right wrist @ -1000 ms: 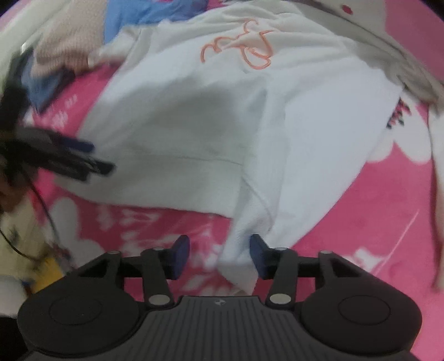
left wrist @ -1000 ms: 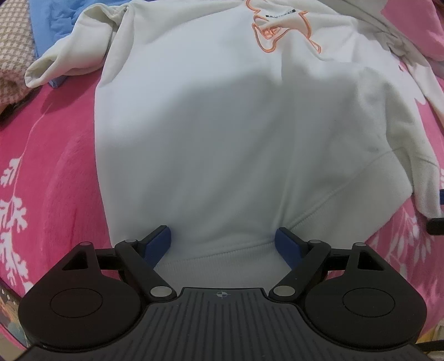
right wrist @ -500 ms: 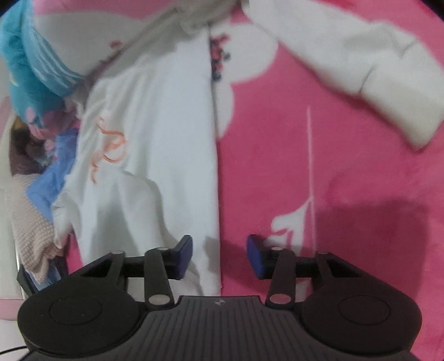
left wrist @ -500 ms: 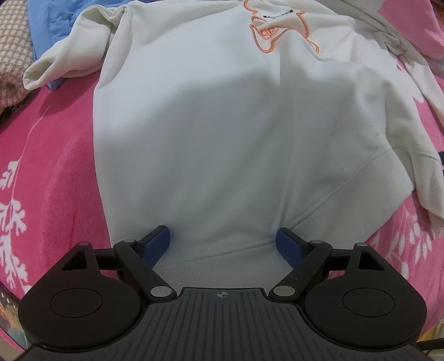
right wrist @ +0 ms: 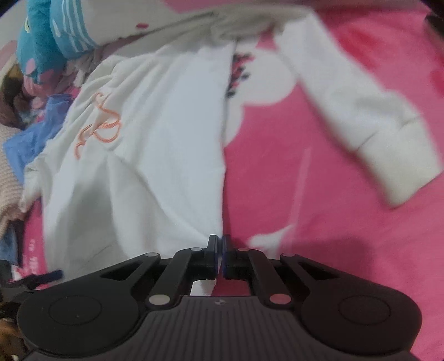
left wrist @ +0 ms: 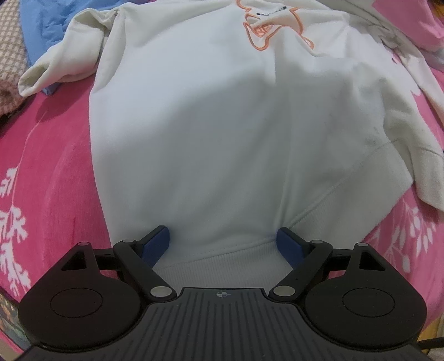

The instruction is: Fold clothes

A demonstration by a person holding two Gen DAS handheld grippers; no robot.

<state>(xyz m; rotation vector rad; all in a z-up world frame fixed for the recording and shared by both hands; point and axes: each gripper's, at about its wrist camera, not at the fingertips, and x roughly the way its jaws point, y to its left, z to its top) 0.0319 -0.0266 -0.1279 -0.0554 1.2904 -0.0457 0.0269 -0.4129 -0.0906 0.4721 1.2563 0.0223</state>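
A pink floral bedspread (left wrist: 55,155) is covered in the middle by a cream sweatshirt (left wrist: 222,133), laid flat with its long axis running from the ribbed hem (left wrist: 222,259) at the near edge to the orange chest print (left wrist: 273,30) at the far end. Other clothes are piled at the far left: a blue garment (left wrist: 44,25) and a knitted one (left wrist: 9,41), with one sleeve (left wrist: 63,66) of the sweatshirt bunched against them. In the right wrist view the other sleeve (right wrist: 358,116) is seen stretched out over the bedspread to the right, well apart from the body, cuff at its near end. The coming fold is judged to turn on the sweatshirt's right side edge (right wrist: 223,155), which runs straight away from the right gripper (right wrist: 219,247); that gripper is plainly the nearer one to this edge and to the spread sleeve. The left gripper (left wrist: 223,240) is held over the middle of the hem, jaws wide apart, hem between the blue pads (left wrist: 156,241) but not pinched. The right gripper's jaws are brought together, clamped on the side edge near the hem corner; a little cloth is seen behind the closed pads. Some blur is noted in the right view.
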